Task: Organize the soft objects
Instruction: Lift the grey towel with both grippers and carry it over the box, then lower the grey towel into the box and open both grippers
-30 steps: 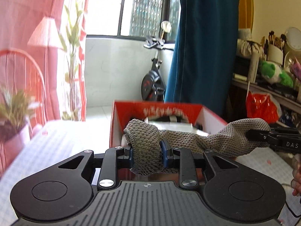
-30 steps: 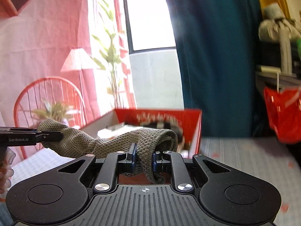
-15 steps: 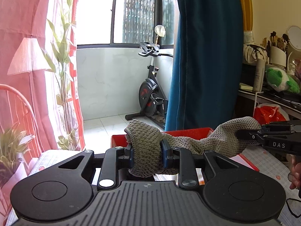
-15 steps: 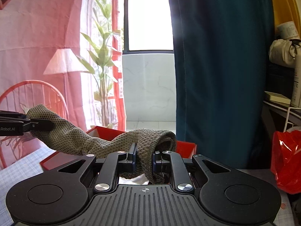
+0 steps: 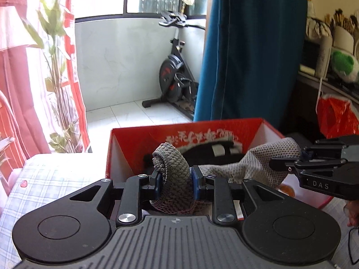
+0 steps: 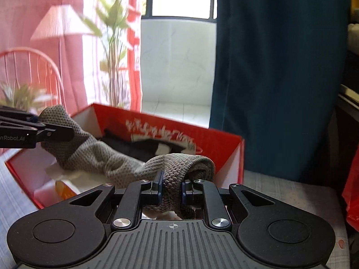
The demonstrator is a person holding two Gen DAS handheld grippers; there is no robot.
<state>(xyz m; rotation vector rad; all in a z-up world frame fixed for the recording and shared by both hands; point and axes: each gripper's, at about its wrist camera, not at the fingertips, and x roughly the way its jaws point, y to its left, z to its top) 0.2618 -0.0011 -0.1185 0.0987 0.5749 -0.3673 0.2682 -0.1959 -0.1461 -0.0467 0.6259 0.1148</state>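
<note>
While I watched both wrist feeds, my left gripper [image 5: 175,185] sat closest to the lens, its blue pads clenched on one bunched end of a grey knitted cloth [image 5: 174,172]. On the other feed my right gripper [image 6: 171,189] was likewise clamped on the opposite end of that cloth [image 6: 172,174], which folded over the pads in a thick roll. Between the two grips the cloth ran slack and twisted, hanging over the open top of a red cardboard box [image 5: 139,139], so the fabric was above the box and not resting flat in it as far as I could tell. From the left view I saw the right gripper's black fingers [image 5: 291,163] pinching the far end of the cloth over the box's right side. Inside the box lay a dark item with pale patches [image 5: 215,149], partly hidden, and some white paper [image 6: 67,174] along the near wall. The box stood on a pale checked tablecloth [image 5: 44,183]. Beyond it hung a teal curtain [image 5: 251,51], with an exercise bike [image 5: 175,74] on the tiled balcony farther back, a leafy plant [image 5: 56,51] by the pink curtain [image 5: 13,71], and a red plastic bag [image 5: 336,116] off to the right.
</note>
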